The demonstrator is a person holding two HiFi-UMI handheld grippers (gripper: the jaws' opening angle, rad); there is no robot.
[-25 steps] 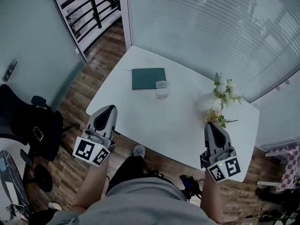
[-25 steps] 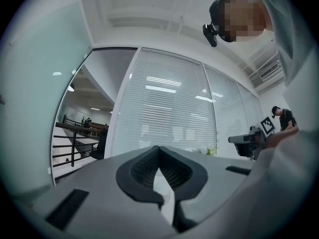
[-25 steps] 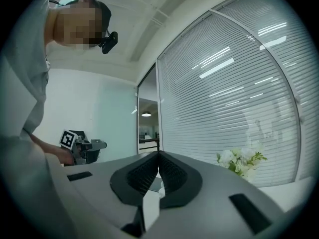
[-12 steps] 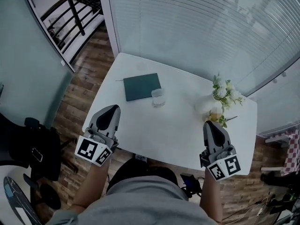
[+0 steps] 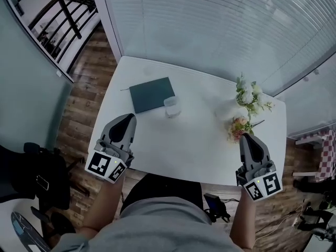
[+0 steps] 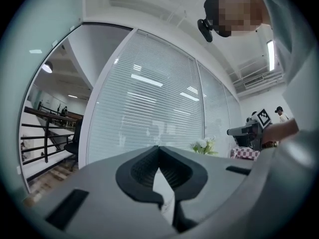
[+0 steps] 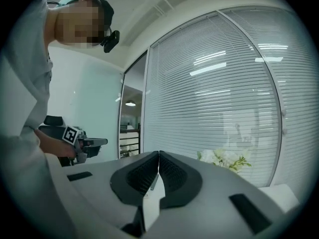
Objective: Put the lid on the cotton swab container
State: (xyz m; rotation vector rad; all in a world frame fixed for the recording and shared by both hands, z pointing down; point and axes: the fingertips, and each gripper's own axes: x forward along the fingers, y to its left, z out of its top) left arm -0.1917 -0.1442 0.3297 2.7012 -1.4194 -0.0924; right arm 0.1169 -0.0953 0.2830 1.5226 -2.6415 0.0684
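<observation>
A small clear cotton swab container (image 5: pixel 171 106) stands on the white table (image 5: pixel 199 140), touching the right corner of a dark green notebook (image 5: pixel 151 94). From here I cannot tell whether a lid sits on it. My left gripper (image 5: pixel 126 118) hovers over the table's near left edge, shut and empty, with its pads meeting (image 6: pixel 158 147). My right gripper (image 5: pixel 248 137) hangs over the near right edge, just in front of the flowers, also shut with nothing in it (image 7: pixel 158 153). Both are well short of the container.
A bunch of white flowers (image 5: pixel 247 96) and a smaller pink bunch (image 5: pixel 237 126) stand at the table's right. Slatted glass walls (image 5: pixel 210 30) run behind the table. A dark office chair (image 5: pixel 37 177) stands on the wood floor at the left.
The whole view has swung, and the table now lies closer under both grippers. The right gripper has shifted to the right in the picture. Both stay shut.
</observation>
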